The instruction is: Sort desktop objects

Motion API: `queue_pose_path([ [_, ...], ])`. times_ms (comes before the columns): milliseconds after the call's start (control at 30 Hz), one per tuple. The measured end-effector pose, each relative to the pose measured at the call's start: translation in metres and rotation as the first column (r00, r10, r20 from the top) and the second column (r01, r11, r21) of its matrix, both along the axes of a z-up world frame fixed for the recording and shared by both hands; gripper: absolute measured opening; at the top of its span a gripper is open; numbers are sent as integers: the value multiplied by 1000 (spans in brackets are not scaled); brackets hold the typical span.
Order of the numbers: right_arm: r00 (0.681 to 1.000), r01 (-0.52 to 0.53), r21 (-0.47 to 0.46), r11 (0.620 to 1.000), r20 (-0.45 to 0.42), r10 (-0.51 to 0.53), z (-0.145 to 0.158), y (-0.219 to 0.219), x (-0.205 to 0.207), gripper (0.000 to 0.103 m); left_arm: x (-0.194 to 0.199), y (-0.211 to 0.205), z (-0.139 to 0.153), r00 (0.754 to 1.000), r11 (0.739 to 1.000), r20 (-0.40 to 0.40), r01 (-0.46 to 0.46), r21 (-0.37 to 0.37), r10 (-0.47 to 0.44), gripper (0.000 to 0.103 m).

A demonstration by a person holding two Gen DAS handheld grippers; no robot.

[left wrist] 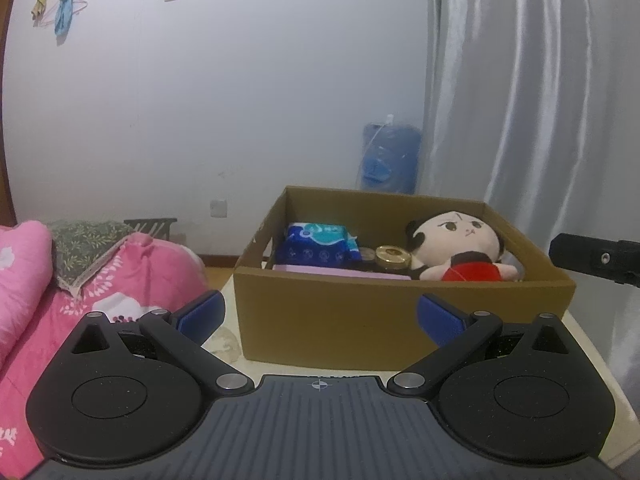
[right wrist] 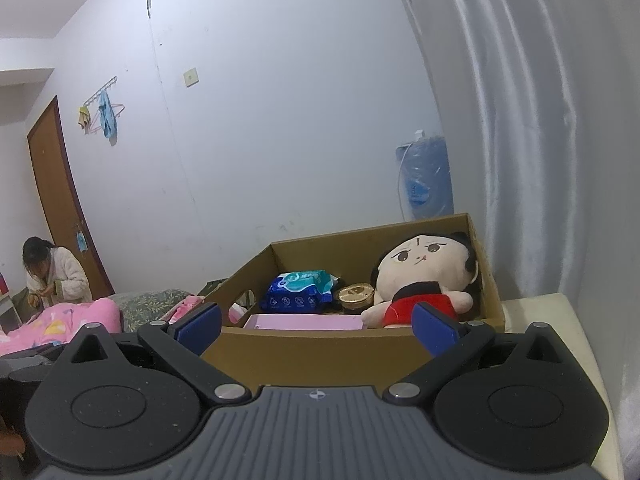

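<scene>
Cardboard box (left wrist: 400,320): one
Plush doll (left wrist: 460,248): one, in the box
Blue tissue pack (left wrist: 316,246): one, in the box
Gold-lidded jar (left wrist: 394,258): one, in the box
Pink flat box (right wrist: 304,322): one, in the box
Grippers: two, left (left wrist: 318,314) and right (right wrist: 316,322)

Location: a home bedroom. Evidence: a bed with pink quilt (left wrist: 100,296) and patterned pillow (left wrist: 86,240); 1 wall hook rack (right wrist: 100,92) holding clothes; a wooden door (right wrist: 56,196); a grey curtain (left wrist: 532,80); a person (right wrist: 52,276) in a robe beside the bed.
</scene>
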State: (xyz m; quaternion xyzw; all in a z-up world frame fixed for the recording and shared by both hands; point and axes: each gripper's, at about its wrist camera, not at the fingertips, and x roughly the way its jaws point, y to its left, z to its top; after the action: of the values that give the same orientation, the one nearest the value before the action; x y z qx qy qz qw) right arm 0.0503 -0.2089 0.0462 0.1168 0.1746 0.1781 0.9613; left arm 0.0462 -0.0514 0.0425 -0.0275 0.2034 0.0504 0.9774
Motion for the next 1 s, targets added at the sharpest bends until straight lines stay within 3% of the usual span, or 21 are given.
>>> queue_pose_path([
  [1000,999,-20,-10,1000,24,21,7,5,-14,103,-11,-5,2,999,999,-4,32,-12,-32,103],
])
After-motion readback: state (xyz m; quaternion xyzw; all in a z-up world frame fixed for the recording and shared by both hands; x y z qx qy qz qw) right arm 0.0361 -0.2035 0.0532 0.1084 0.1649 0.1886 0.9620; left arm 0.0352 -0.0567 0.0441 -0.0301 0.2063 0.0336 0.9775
